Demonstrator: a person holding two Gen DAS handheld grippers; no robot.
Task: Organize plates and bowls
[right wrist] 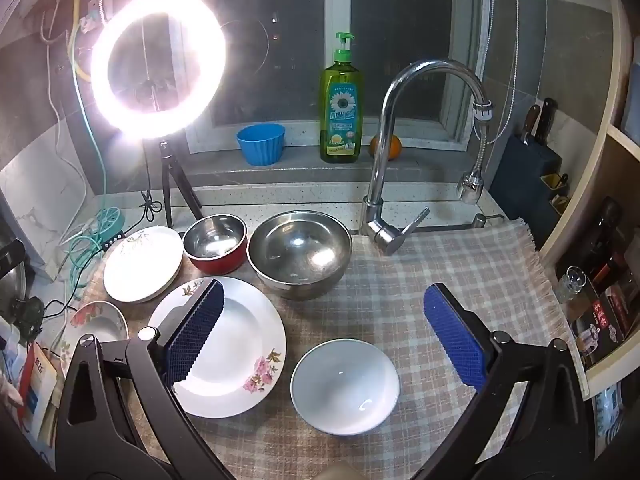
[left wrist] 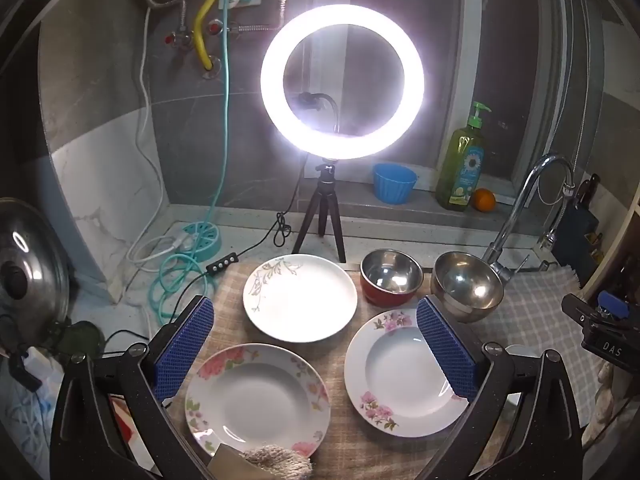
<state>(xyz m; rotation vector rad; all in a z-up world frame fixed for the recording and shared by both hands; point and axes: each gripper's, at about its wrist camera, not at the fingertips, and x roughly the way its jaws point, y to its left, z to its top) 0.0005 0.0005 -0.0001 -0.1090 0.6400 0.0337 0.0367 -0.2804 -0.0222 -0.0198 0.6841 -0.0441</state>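
Three plates lie on the cloth: a flat white plate with a gold leaf pattern [left wrist: 300, 298] [right wrist: 142, 266], a pink-flowered deep plate [left wrist: 258, 400] [right wrist: 96, 326] at the near left, and another flowered deep plate [left wrist: 394, 376] [right wrist: 236, 346]. Behind them stand a red-walled steel bowl [left wrist: 391, 276] [right wrist: 215, 243] and a larger steel bowl [left wrist: 468, 286] [right wrist: 300, 254]. A white bowl [right wrist: 345, 386] sits nearest the right gripper. My left gripper [left wrist: 314, 348] is open and empty above the plates. My right gripper [right wrist: 324, 344] is open and empty above the white bowl.
A lit ring light on a tripod [left wrist: 342, 82] [right wrist: 158, 62] stands behind the dishes. A tap [right wrist: 400, 152], a green soap bottle [right wrist: 340, 108], a blue cup [right wrist: 261, 143] and an orange [left wrist: 485, 199] are at the back. A pot lid [left wrist: 28, 272] stands at the left, shelves [right wrist: 600, 272] at the right.
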